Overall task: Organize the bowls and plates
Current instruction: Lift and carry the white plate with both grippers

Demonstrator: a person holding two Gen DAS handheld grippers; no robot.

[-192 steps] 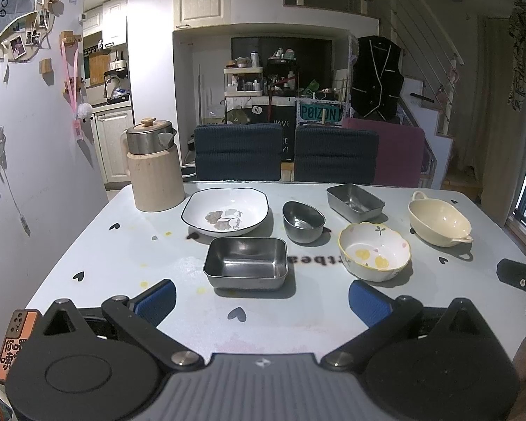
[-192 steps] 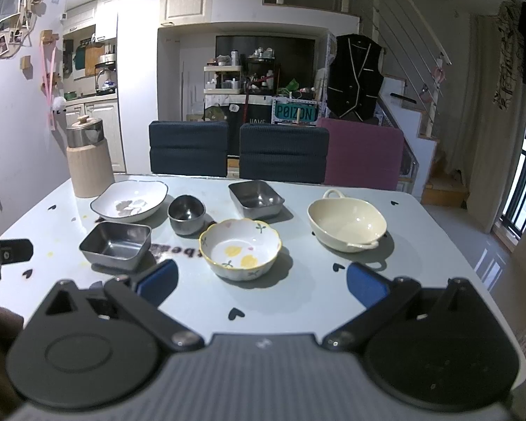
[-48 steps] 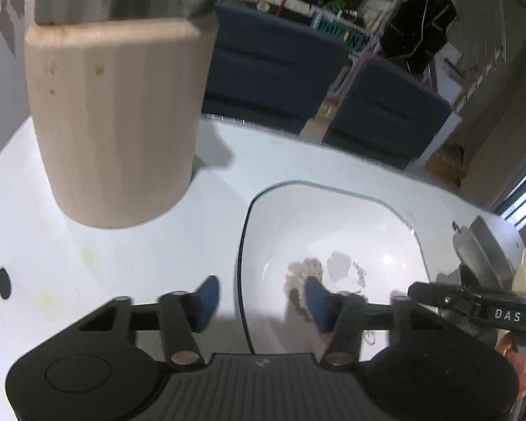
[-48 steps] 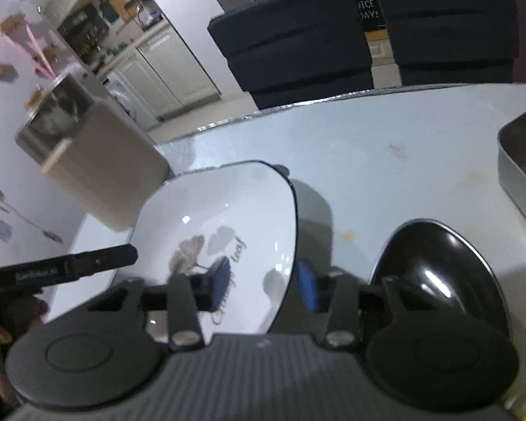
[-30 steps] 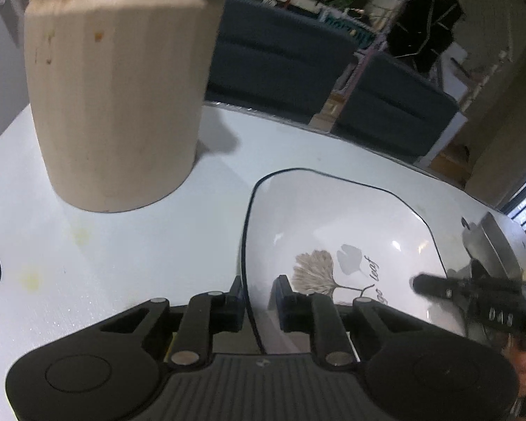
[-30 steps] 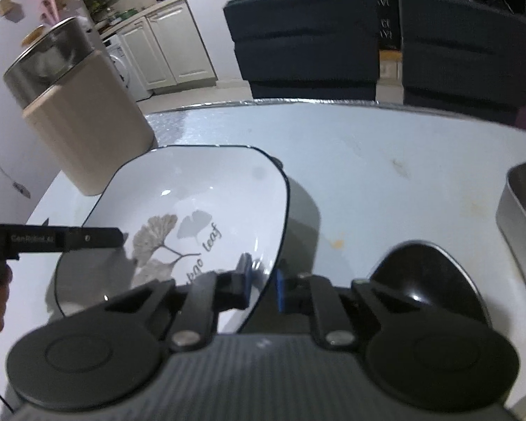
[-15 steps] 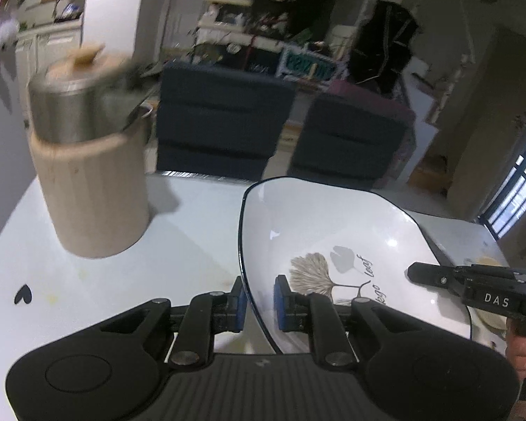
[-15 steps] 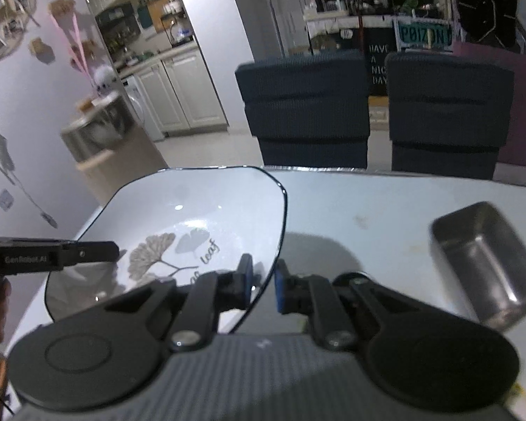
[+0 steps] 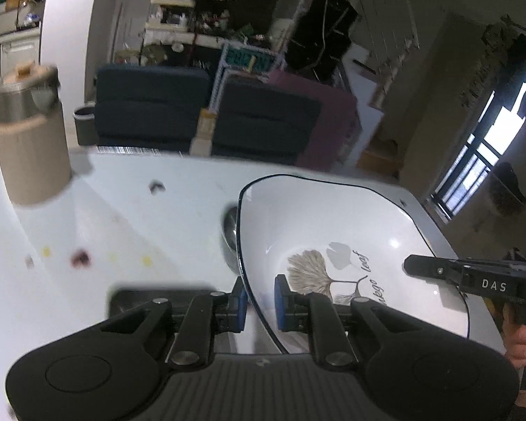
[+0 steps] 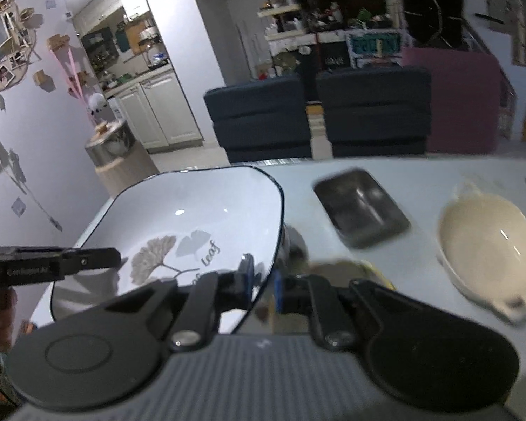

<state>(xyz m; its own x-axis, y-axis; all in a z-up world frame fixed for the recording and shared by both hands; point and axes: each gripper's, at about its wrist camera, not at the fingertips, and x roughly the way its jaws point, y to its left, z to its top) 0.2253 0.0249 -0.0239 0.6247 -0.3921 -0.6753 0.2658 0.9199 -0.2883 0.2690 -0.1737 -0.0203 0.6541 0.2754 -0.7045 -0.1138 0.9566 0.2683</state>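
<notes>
1. My left gripper [image 9: 259,302] is clamped on the left rim of the white square ceramic plate with a black edge and a leaf print [image 9: 350,245]; the rim sits pinched between the blue pads.
2. My right gripper [image 10: 263,282] is clamped on the opposite, right rim of that plate [image 10: 193,224], so the plate spans the gap between my two hands and both are equally near it.
3. The plate is held in the air above the white table [image 9: 122,217], tilted a little, hollow side up.
4. Ahead and to the right, on the table, lie the rectangular steel tray [image 10: 361,203] and, further right, the cream oval ceramic bowl with small handles [image 10: 487,245]. A round steel bowl [image 9: 229,235] shows just past the plate's left edge, lower than it.
5. The beige ribbed jug with a steel lid [image 9: 28,133] stands well apart at the far left.
6. I judge the coming move turns on this: any stacking spot lies to my right, so the right gripper leads and both hands must travel together, keeping the plate level.
</notes>
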